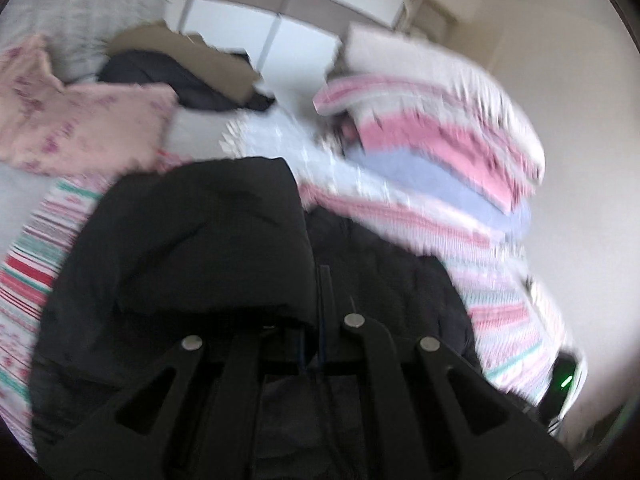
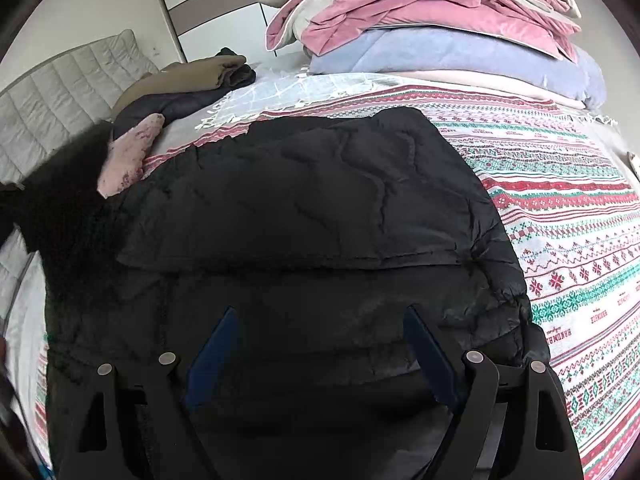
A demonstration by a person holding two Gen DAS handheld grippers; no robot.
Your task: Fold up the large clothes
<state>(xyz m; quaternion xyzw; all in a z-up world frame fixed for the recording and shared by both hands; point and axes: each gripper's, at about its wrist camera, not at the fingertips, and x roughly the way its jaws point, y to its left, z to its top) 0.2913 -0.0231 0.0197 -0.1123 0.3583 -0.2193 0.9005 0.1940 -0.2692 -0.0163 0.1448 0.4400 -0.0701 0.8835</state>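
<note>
Right wrist view is showing a large black quilted jacket lying spread on a bed, filling the middle of the frame. 1 panel of it is lying folded over the rest, making a straight edge across the garment. The right tool is hovering just above the near part of the jacket with its 2 blue-padded fingers standing wide apart and nothing between them.

Left wrist view, which is blurring with motion, is showing the same jacket from another angle. Here the left tool is sitting with its fingers drawn close together, and a raised fold of black fabric is bunching right at them, so it is looking clamped on the jacket, though the blur is making the contact hard to confirm.

Under the jacket, a patterned bedspread with red, green and white bands is covering the bed. At its far end a stack of folded blankets, pink on top and pale blue beneath, is resting. To the far left a brown and dark bundle of clothing is lying beside a pink flowered pillow. A quilted grey headboard is standing at the left edge, with white wardrobe doors behind.
</note>
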